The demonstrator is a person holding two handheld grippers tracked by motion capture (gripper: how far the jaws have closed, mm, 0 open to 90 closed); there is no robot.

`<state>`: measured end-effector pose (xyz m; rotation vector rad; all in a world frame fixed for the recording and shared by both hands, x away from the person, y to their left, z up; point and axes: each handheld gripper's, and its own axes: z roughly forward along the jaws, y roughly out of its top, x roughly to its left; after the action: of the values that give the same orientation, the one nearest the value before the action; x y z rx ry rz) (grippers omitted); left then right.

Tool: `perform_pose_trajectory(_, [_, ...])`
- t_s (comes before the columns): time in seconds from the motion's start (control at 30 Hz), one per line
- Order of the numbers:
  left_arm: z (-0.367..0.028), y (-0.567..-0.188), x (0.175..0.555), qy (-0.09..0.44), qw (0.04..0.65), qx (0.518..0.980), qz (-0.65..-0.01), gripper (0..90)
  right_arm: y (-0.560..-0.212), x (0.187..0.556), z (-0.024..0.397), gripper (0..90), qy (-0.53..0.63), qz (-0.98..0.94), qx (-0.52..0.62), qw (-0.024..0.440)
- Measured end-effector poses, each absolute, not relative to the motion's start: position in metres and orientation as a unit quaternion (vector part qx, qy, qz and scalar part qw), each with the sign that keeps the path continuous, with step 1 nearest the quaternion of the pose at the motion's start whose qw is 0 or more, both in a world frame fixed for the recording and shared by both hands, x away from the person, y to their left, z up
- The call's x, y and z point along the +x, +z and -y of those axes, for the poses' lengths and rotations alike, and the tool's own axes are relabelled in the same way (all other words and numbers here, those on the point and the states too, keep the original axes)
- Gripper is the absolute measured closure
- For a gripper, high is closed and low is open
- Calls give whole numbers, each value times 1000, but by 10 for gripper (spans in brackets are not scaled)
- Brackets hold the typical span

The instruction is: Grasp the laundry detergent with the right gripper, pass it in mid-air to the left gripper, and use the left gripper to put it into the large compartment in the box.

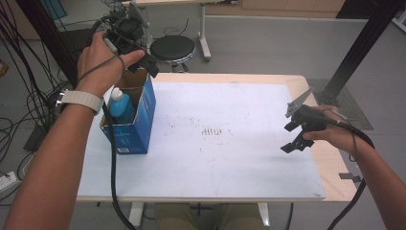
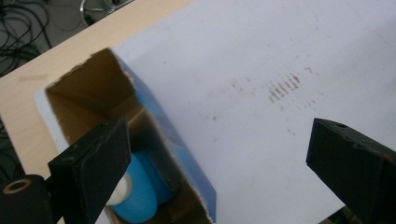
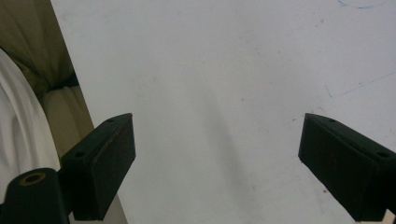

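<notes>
A white sheet [image 1: 230, 143] covers the wooden table [image 1: 330, 158]; a black round stool [image 1: 172, 48] stands beyond

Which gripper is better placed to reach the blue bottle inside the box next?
Left, probably. The left gripper hovers open just above the box, where the blue bottle stands. The right gripper is open too, but far across the table.

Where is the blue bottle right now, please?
In the high view the blue bottle stands inside the open blue box at the table's left side, just below the left gripper.
</notes>
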<state>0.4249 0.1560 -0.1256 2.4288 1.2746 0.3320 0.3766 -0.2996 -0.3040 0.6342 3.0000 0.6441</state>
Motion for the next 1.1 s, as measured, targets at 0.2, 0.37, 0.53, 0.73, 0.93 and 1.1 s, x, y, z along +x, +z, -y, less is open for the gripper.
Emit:
perform_pose_trajectory(0.2, [-136, -131, 425, 97, 193, 888, -407, 70, -304, 377, 300, 111, 205, -957, 204, 5])
perform_pose_trajectory(0.37, [-117, -140, 423, 82, 200, 911, -350, 72, -304, 378, 300, 111, 207, -957, 205, 5])
perform_pose_trajectory(0.53, [-97, -151, 419, 67, 197, 929, -305, 71, -304, 377, 302, 111, 208, -956, 208, 6])
perform_pose_trajectory(0.73, [-78, -160, 418, 66, 179, 944, -268, 70, -303, 378, 304, 110, 209, -955, 211, 6])
perform_pose_trajectory(0.93, [-65, -169, 417, 57, 160, 956, -240, 71, -303, 377, 305, 110, 211, -954, 215, 6])
perform_pose_trajectory(1.1, [-56, -177, 416, 56, 148, 962, -224, 73, -305, 376, 307, 109, 210, -953, 218, 5])
